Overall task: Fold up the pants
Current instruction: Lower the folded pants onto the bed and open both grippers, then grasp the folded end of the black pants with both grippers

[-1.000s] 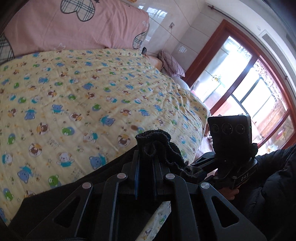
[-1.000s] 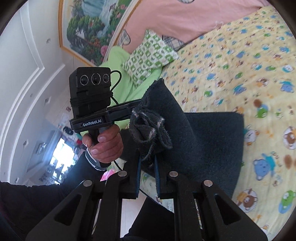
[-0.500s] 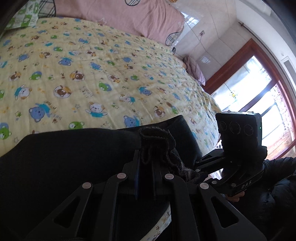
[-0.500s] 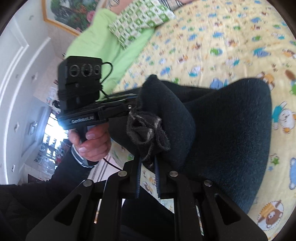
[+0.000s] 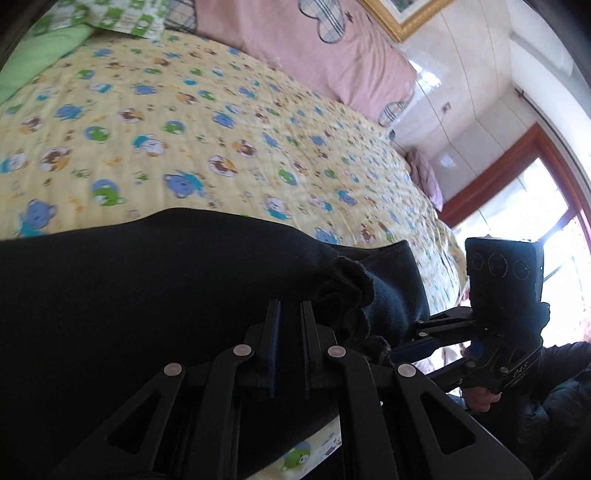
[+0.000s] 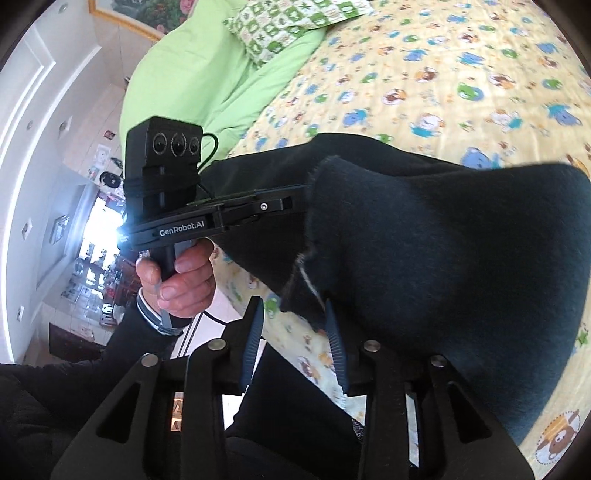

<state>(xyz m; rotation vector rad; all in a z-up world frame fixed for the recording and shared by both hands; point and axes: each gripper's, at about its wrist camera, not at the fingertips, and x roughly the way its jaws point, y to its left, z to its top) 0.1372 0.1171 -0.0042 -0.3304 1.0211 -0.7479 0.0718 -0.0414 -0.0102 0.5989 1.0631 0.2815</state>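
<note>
Matt, fuzzy dark cloth pants (image 6: 443, 251) lie on a quilted cotton bedspread (image 5: 229, 122).

A bedroom in a home. A wide bed (image 5: 258, 122) is covered by a yellow quilt printed with cartoon bears; a pink duvet (image 5: 332, 48) and a green checked pillow (image 6: 291, 22) lie at its head, beside a green blanket (image 6: 192, 74). A gilt-framed picture (image 5: 399, 14) hangs on the tiled wall, and a red-framed window (image 5: 517, 177) admits daylight.
</note>
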